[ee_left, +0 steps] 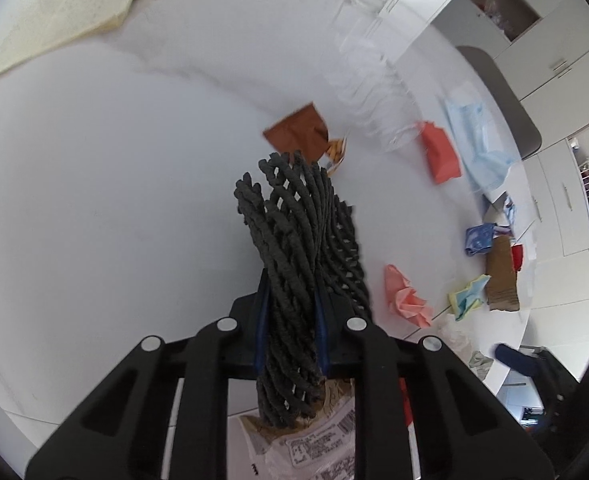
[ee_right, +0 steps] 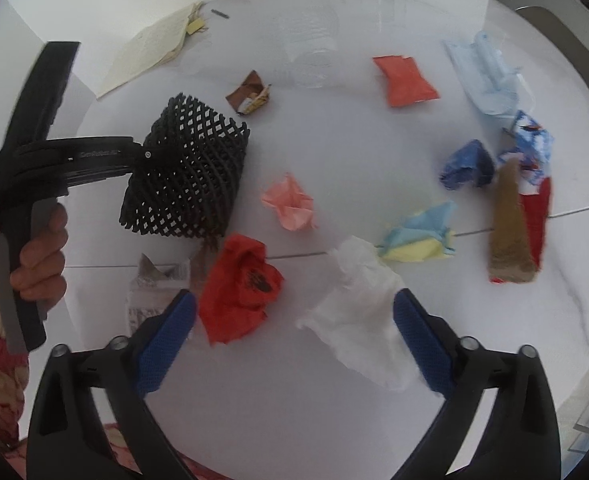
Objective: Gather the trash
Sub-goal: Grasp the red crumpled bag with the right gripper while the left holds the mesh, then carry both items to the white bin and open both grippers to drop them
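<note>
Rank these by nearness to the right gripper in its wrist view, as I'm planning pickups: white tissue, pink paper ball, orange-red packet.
1. White tissue, between the right gripper fingers.
2. Pink paper ball, mid-table.
3. Orange-red packet, far side, right.

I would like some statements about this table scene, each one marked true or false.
1. The left gripper is shut on a black mesh basket. True.
2. The right gripper is shut on the red crumpled paper. False: its jaws stand open, and the white tissue and part of the red paper lie between them, not pressed.
3. A pink crumpled paper lies on the white table. True.
4. The black mesh basket stands on the table, untouched. False: the left gripper holds it up above the table.
5. An orange-red packet lies near a light blue face mask. True.
</note>
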A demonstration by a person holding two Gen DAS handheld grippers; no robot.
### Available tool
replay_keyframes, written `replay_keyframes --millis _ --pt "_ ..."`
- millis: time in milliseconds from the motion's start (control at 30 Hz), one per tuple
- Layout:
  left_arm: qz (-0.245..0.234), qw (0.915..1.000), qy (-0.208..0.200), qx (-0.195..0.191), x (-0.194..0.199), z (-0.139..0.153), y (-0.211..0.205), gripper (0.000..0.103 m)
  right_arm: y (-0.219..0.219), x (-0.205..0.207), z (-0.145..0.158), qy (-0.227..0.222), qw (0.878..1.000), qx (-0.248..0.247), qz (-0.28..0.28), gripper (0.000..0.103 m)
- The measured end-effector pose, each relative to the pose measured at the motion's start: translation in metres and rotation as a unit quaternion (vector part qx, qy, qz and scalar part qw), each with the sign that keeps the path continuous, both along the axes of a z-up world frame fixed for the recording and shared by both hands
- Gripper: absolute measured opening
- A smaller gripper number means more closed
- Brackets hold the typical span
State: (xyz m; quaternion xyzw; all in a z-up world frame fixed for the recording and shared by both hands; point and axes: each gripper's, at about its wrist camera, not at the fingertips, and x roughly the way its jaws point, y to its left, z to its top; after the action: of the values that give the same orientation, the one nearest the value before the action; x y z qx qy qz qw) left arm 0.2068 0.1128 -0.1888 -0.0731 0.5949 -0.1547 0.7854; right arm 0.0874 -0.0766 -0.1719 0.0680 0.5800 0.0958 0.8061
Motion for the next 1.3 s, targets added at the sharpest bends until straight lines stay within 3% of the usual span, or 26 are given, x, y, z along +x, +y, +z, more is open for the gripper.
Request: replay_keyframes --millis 133,233,400,700,833,967,1067,1300 --pt "-0.009 0.9997 -0.025 0.003 -0.009 0.019 0.005 0.018 0.015 0.018 -0.018 0.029 0.999 0.013 0.006 0.067" --pt "-0.012 0.9994 -0.033 -0.003 -0.018 0.03 0.011 0.018 0.021 0.025 -0.029 0.044 0.998 0.035 0.006 0.041" --pt "-0.015 0.9988 -0.045 -0.011 -0.032 0.046 0.012 0.018 0.02 0.026 -0.023 0.039 0.998 0.055 0.004 0.023" --pt "-0.021 0.9973 -0.07 -0.005 -0.066 0.075 -0.006 0.018 0.003 0.005 0.002 -0.003 0.998 0.068 0.012 0.021" --pt "-0.04 0.995 -0.092 -0.005 -0.092 0.095 -0.022 0.018 -0.02 -0.02 0.027 -0.031 0.997 0.072 0.011 0.021" --pt "-0.082 0.992 -0.094 -0.021 -0.129 0.111 -0.056 0.018 -0.06 -0.069 0.06 -0.067 0.997 0.049 -0.004 0.021" --pt "-0.13 0.9866 -0.09 -0.042 -0.167 0.119 -0.094 0.018 -0.103 -0.118 0.08 -0.087 0.995 0.029 -0.041 0.021" --pt "-0.272 0.9587 -0.065 -0.052 -0.272 0.106 -0.206 0.018 -0.202 -0.221 0.085 -0.086 0.985 -0.012 -0.146 0.021"
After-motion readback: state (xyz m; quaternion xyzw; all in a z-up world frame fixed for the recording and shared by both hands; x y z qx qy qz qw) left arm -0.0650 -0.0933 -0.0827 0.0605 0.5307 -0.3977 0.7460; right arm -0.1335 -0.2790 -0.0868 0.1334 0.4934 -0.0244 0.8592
